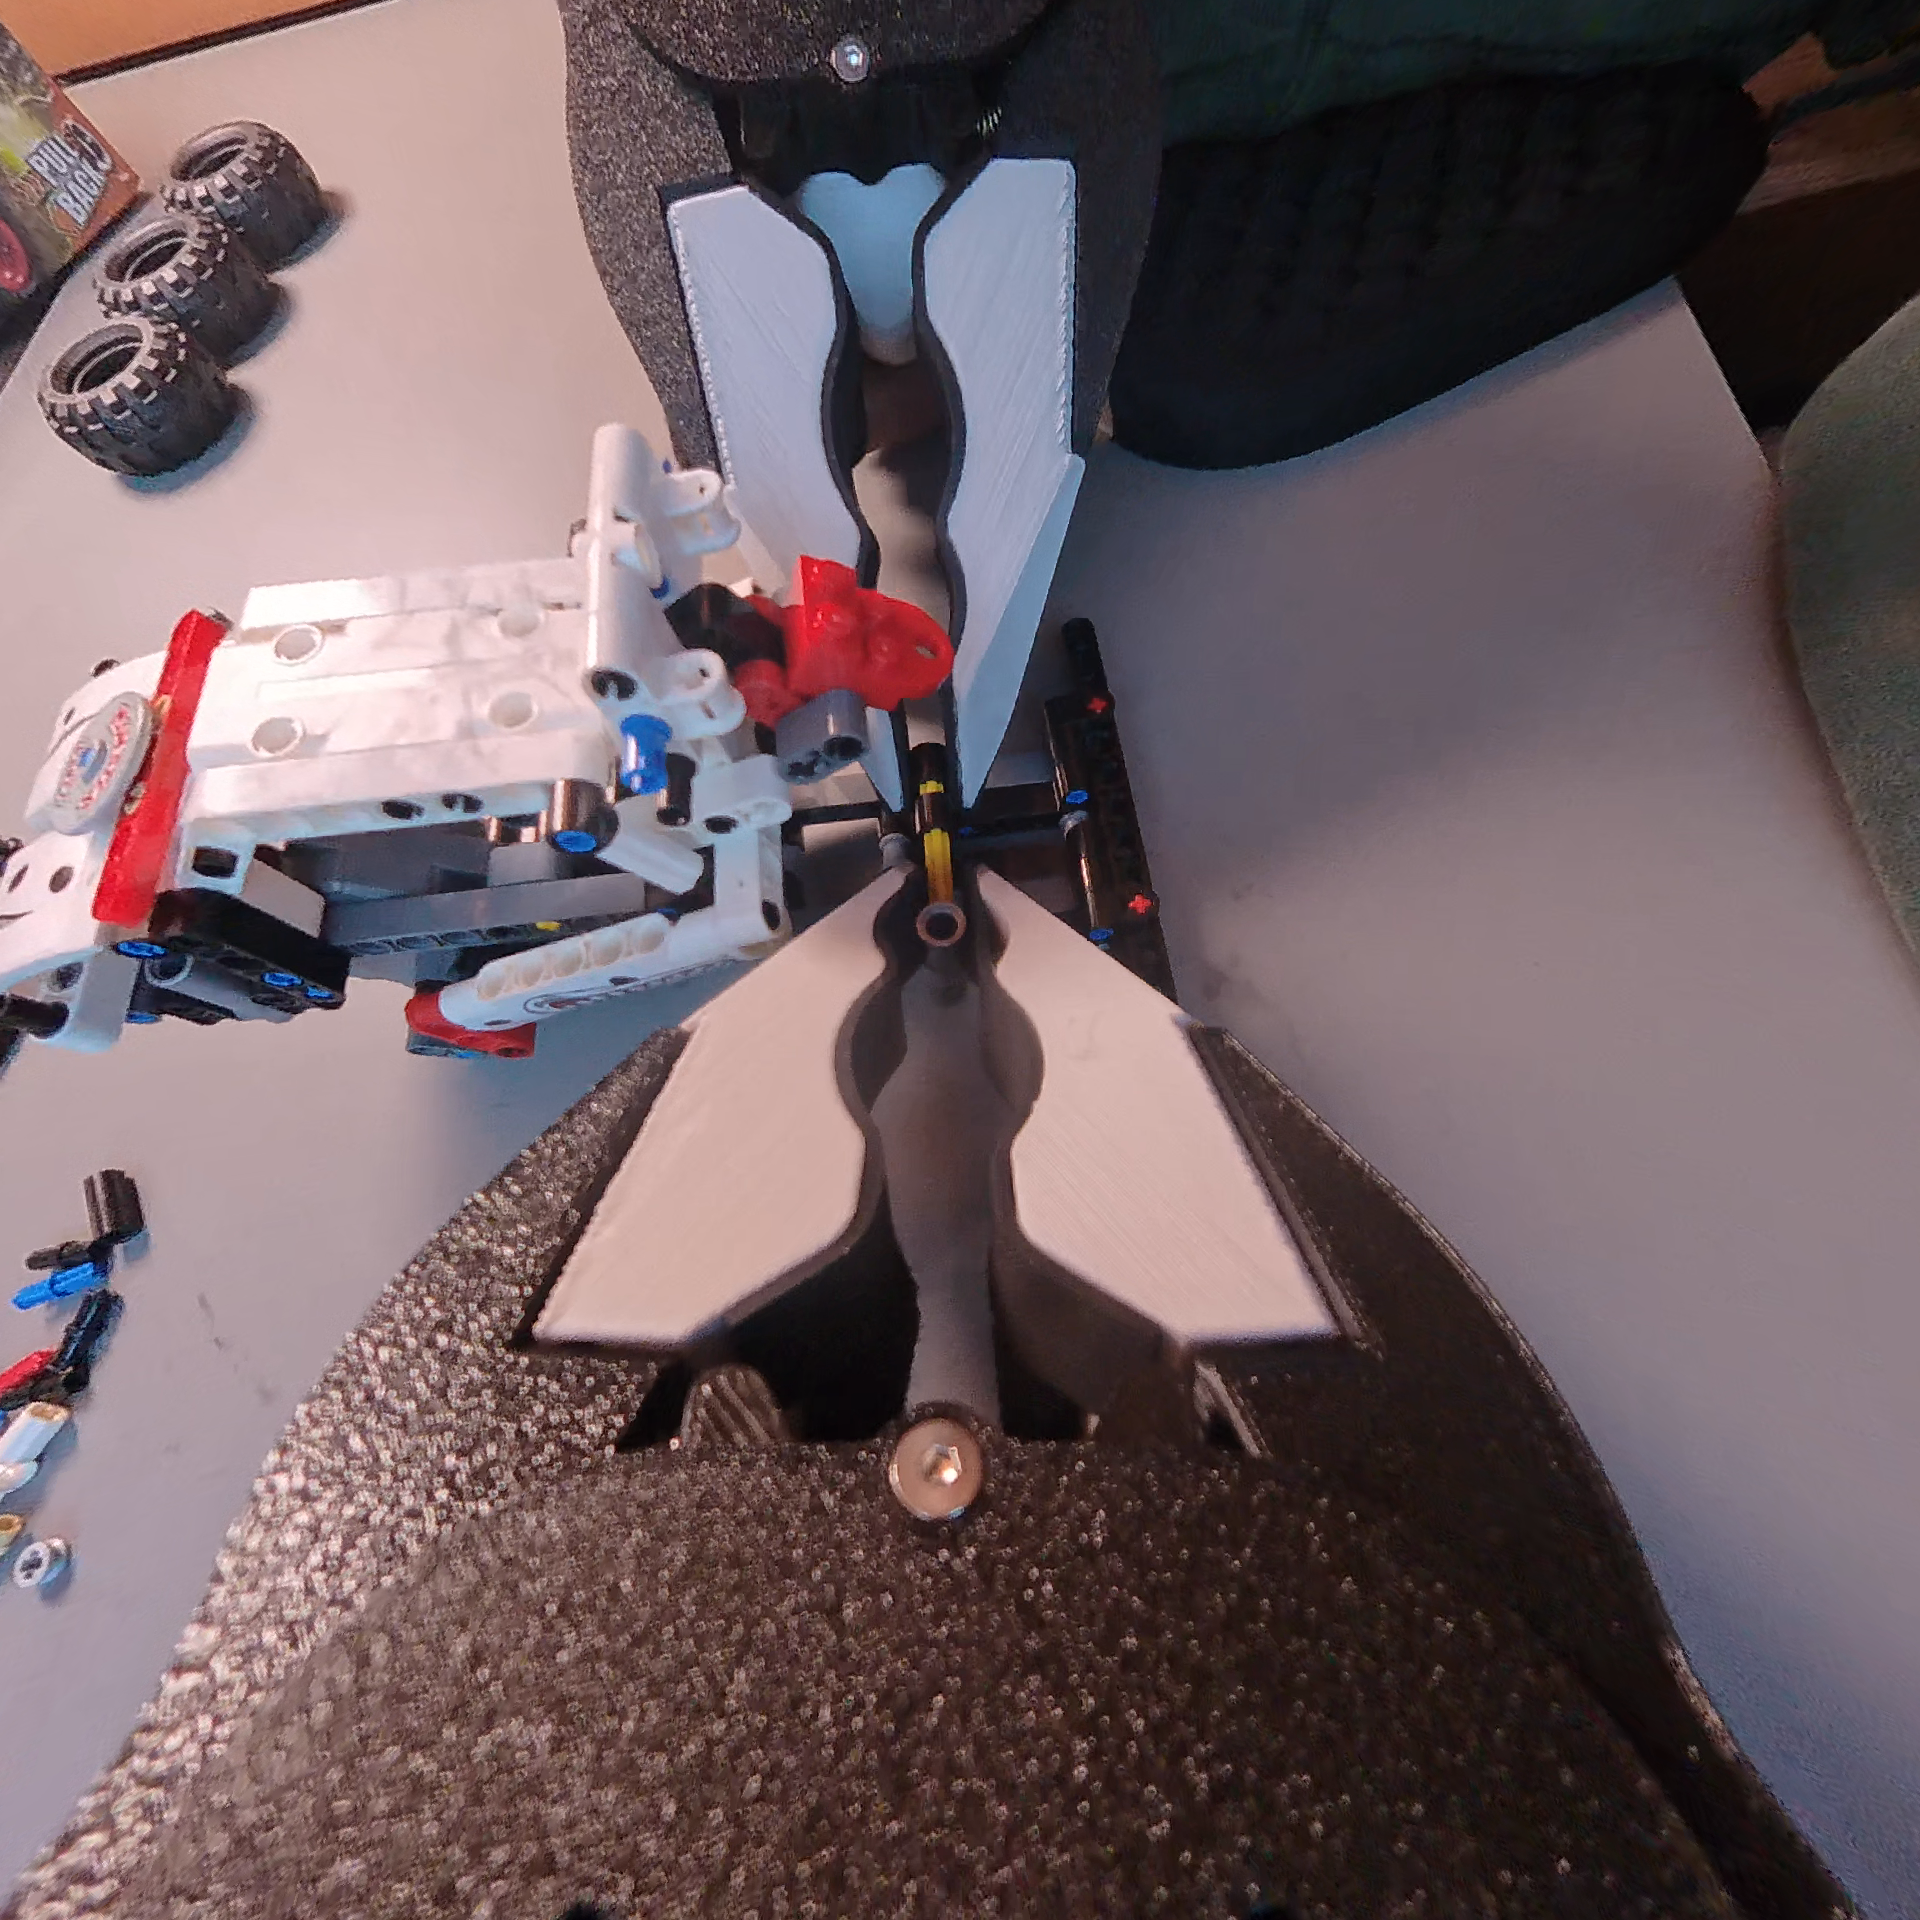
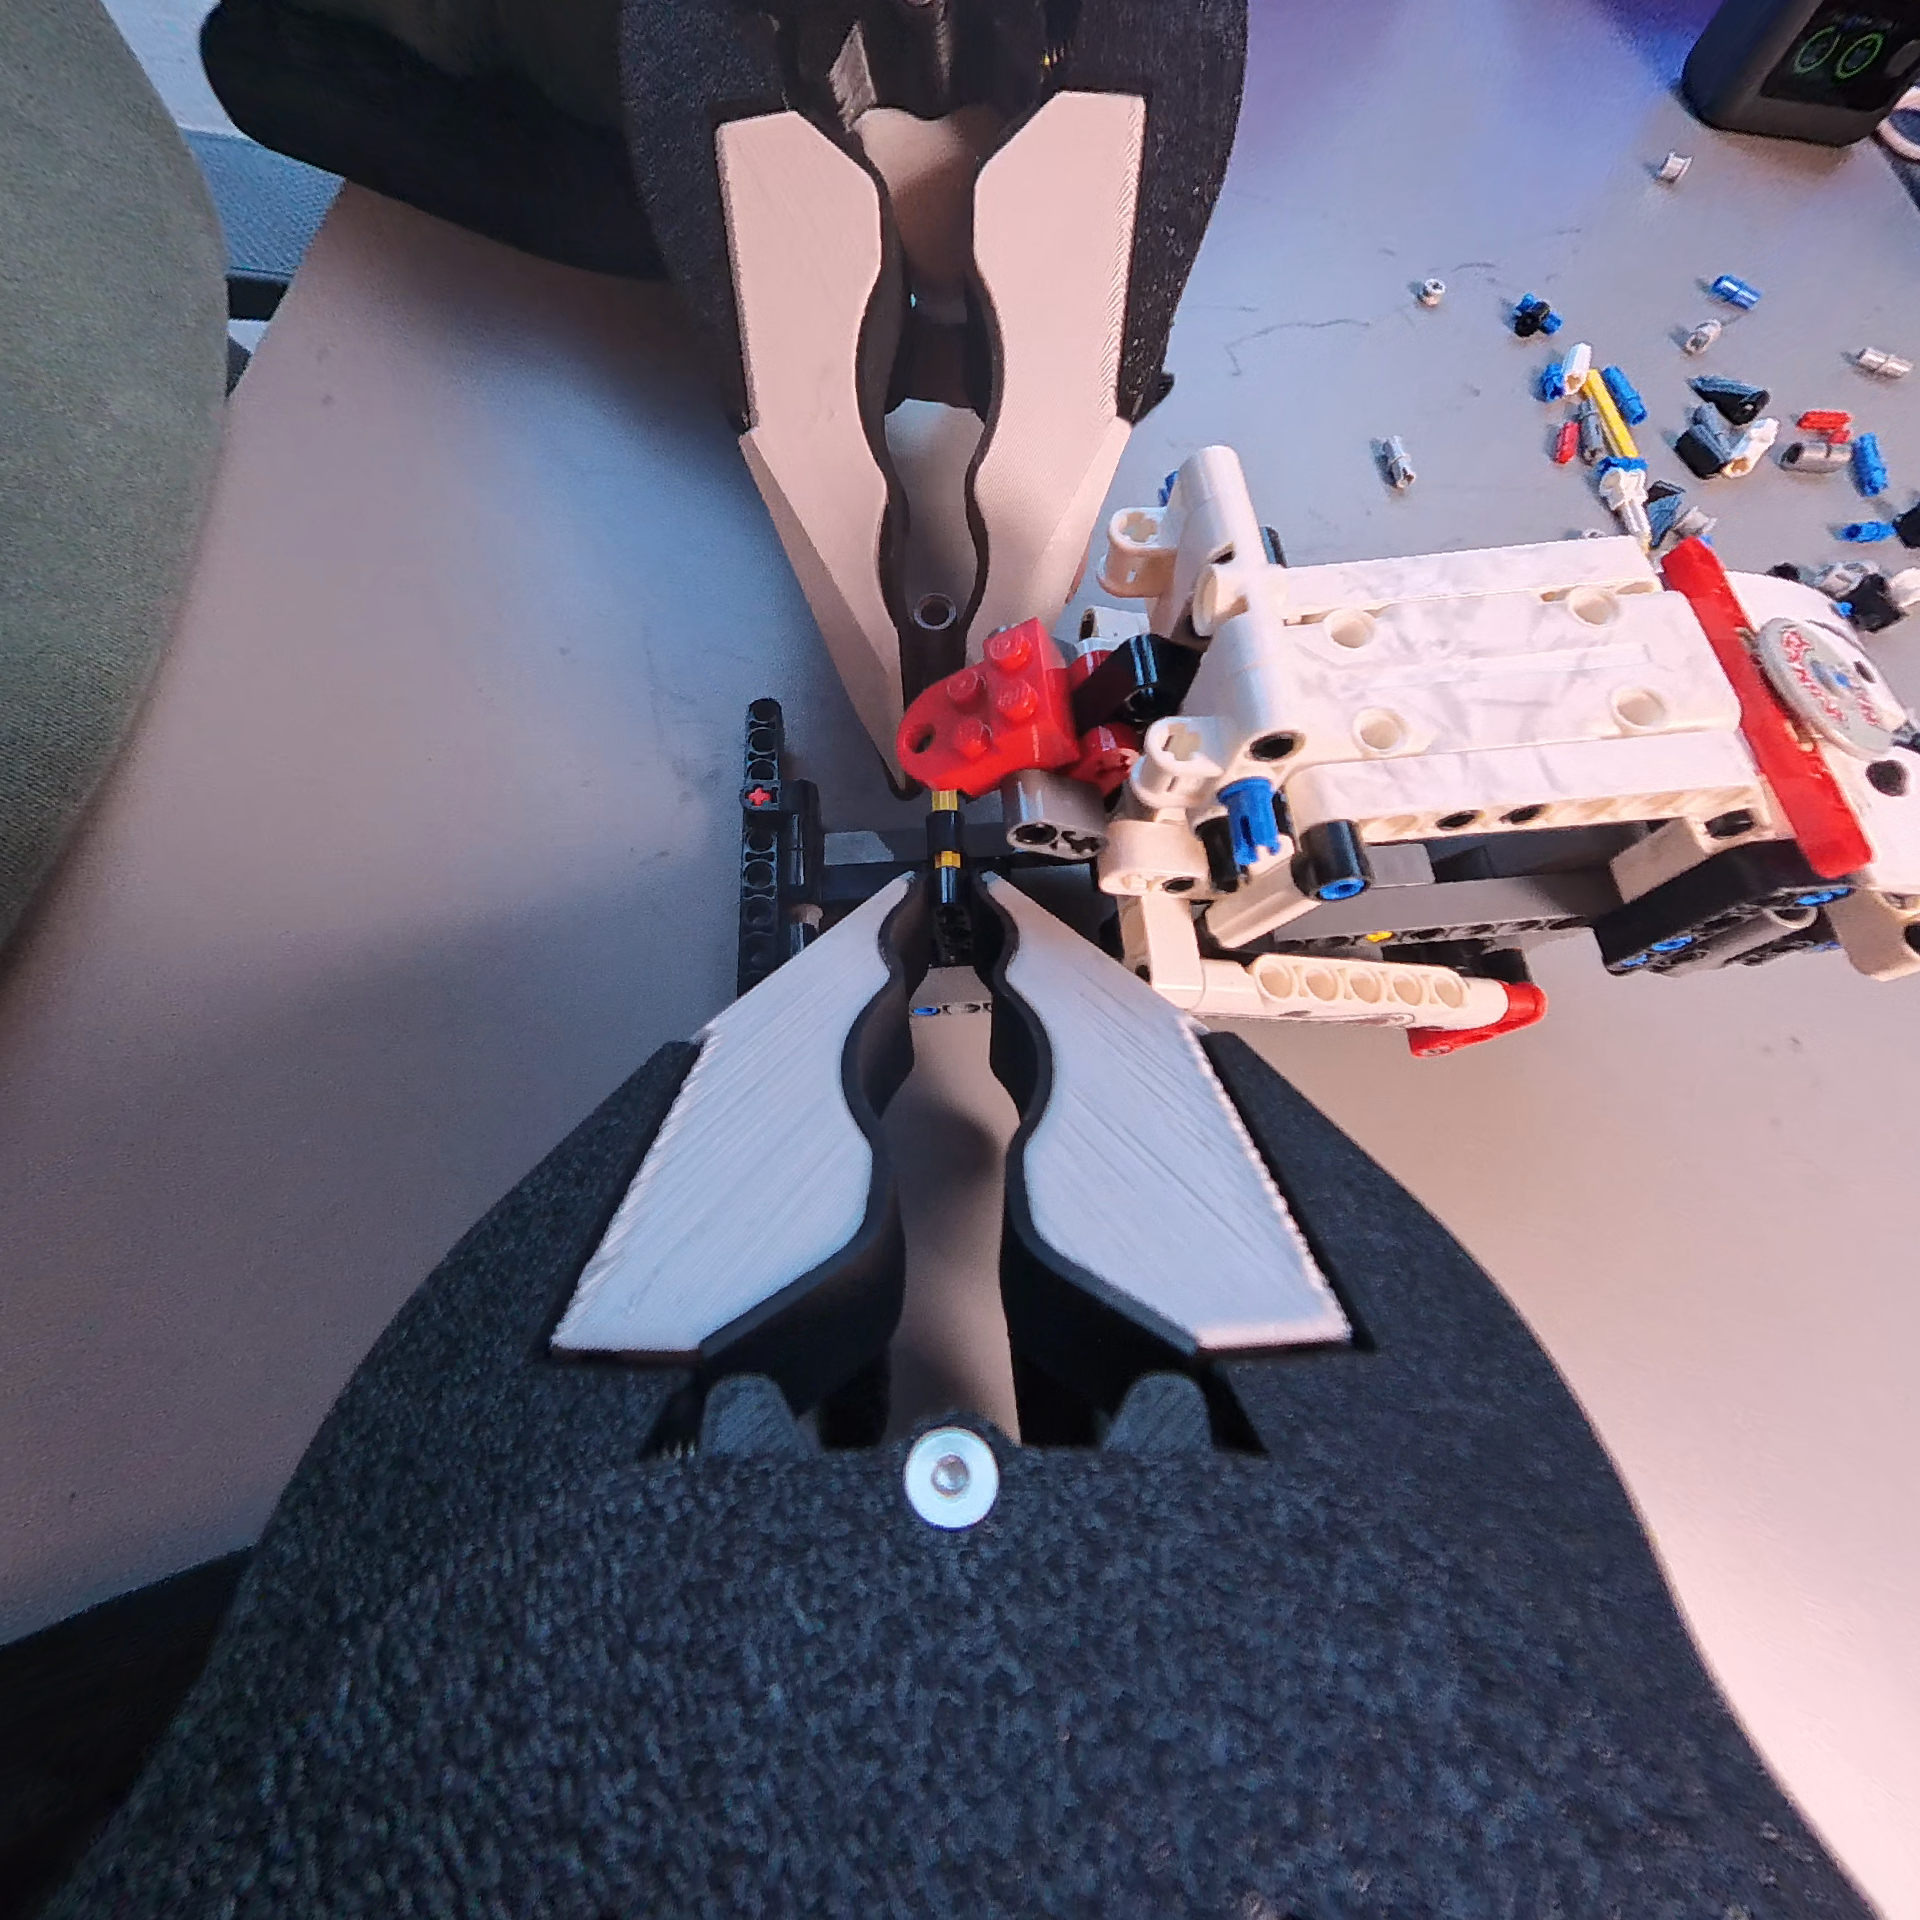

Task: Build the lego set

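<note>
The white, red and black lego vehicle (image 1: 416, 748) lies on the table and also shows in the right wrist view (image 2: 1455, 707). A red studded piece (image 1: 862, 644) sits at its rear. A thin black and yellow axle piece (image 1: 932, 847) stands up from the rear black frame (image 1: 1101, 810). My left gripper (image 1: 942, 885) and right gripper (image 2: 943, 888) face each other tip to tip. Both are nearly closed on this axle piece (image 2: 945, 857). A small grey ring (image 1: 940, 923) sits between the left fingers.
Three black tyres (image 1: 156, 312) and a box (image 1: 42, 177) lie at the far left. Loose small pieces are scattered on the table (image 2: 1662, 436), some by the left edge (image 1: 62, 1320). A dark device (image 2: 1818, 73) stands at the back. A green cushion (image 1: 1860, 623) lies beyond the table edge. Left and right tips are no more than a few centimetres apart.
</note>
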A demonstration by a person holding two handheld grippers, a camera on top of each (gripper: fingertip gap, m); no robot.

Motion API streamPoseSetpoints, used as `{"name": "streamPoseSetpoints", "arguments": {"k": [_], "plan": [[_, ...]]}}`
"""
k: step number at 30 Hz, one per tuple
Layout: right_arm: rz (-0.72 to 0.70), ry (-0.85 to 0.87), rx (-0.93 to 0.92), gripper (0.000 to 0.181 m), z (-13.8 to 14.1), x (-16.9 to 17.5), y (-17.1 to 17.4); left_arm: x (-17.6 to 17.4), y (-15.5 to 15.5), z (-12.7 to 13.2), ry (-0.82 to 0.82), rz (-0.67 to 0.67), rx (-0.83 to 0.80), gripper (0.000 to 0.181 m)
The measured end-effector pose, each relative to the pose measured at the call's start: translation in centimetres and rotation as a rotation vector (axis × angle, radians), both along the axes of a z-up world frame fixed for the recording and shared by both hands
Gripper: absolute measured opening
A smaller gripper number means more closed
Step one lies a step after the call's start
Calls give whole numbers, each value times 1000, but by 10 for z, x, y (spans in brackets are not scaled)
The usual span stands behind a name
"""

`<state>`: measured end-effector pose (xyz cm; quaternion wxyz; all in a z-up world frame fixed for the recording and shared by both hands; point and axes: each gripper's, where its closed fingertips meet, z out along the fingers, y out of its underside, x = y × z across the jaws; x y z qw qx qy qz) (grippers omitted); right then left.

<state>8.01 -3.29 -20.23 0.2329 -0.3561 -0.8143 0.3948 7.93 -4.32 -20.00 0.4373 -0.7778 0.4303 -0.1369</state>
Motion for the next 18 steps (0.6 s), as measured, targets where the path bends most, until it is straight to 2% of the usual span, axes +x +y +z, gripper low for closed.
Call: {"name": "streamPoseSetpoints", "arguments": {"k": [7, 10, 13, 18], "plan": [[-9, 3, -5, 6, 1, -1, 1, -3, -1, 0, -8, 11, -12, 6], [-16, 10, 0, 7, 1, -1, 0, -9, -8, -3, -17, 21, -51, 22], [-16, 8, -4, 6, 1, -1, 0, -12, -11, -2, -20, 39, -43, 12], [-17, 10, -4, 6, 1, -1, 0, -18, -11, -2, -17, 77, -34, 7]]}}
